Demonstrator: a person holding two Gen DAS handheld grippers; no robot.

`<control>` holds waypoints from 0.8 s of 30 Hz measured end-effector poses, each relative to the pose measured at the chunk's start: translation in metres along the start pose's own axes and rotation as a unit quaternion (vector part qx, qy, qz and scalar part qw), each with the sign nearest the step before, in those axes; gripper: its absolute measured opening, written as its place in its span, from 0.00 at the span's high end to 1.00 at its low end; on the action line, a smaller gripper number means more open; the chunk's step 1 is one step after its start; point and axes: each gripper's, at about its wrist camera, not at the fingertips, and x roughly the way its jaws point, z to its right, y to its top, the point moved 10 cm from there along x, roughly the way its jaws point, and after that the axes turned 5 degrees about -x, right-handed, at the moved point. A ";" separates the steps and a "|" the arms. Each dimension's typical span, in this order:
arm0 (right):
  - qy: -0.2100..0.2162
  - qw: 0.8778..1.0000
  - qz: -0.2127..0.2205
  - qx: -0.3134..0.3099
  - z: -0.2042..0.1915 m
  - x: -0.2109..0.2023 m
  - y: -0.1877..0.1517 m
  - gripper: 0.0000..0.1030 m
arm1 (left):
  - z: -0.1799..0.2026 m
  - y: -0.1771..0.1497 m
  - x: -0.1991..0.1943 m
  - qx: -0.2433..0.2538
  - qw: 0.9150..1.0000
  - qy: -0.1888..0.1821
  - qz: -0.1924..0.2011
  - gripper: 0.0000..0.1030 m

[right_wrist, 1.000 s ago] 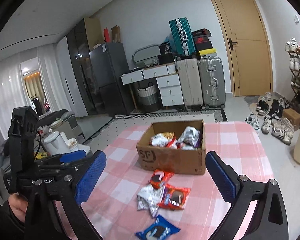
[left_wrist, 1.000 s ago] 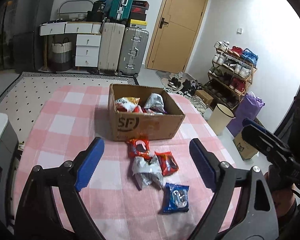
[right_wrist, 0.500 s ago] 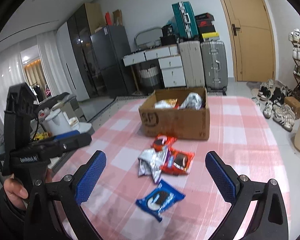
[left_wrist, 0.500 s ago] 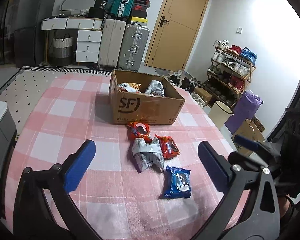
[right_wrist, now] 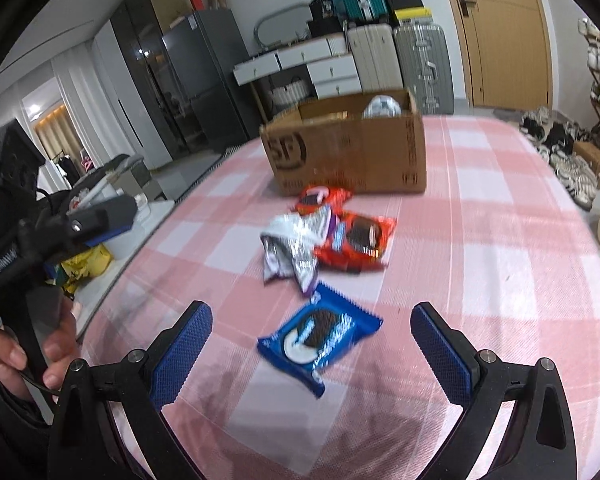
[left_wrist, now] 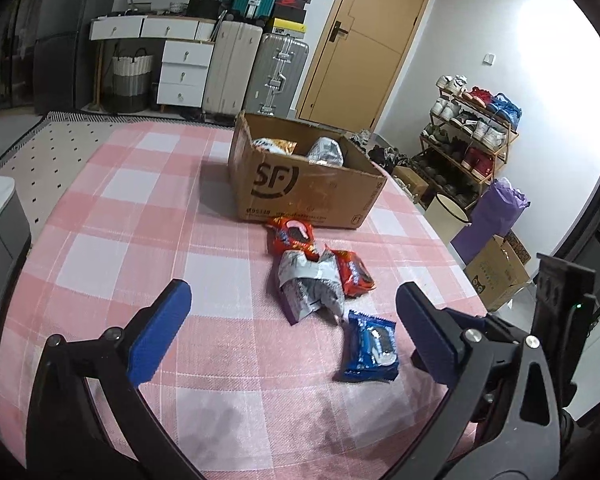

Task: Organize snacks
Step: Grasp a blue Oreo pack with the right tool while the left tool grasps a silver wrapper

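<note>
The box sits at upper centre of the left view on the checked counter, with at least 2 packs already inside. 4 packs are left outside: a red pack just below the box, a silver pack and another red pack touching it at mid-frame, and a blue pack lowest, nearest both grippers. So the job looks partly done. The right gripper has its jaws wide apart, straddling the blue pack low in its view, holding nothing. The left gripper is likewise spread and empty.
</note>
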 end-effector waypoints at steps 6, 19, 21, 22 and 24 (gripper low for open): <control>0.002 0.999 -0.039 0.017 0.006 0.027 -0.018 0.02 | -0.011 -0.011 0.014 -0.008 1.000 0.001 -0.014 0.01; -0.001 0.997 -0.075 0.024 0.003 0.059 -0.029 0.09 | -0.025 -0.026 0.037 -0.011 0.999 0.008 -0.033 0.01; -0.007 0.997 -0.075 0.017 0.002 0.060 -0.028 0.13 | -0.027 -0.027 0.039 -0.014 0.999 0.008 -0.035 0.01; -0.009 0.997 -0.075 0.016 0.002 0.061 -0.026 0.16 | -0.028 -0.028 0.040 -0.015 0.999 0.008 -0.037 0.01; -0.017 0.997 -0.075 0.016 0.002 0.062 -0.026 0.22 | -0.030 -0.030 0.041 -0.018 0.999 0.009 -0.039 0.01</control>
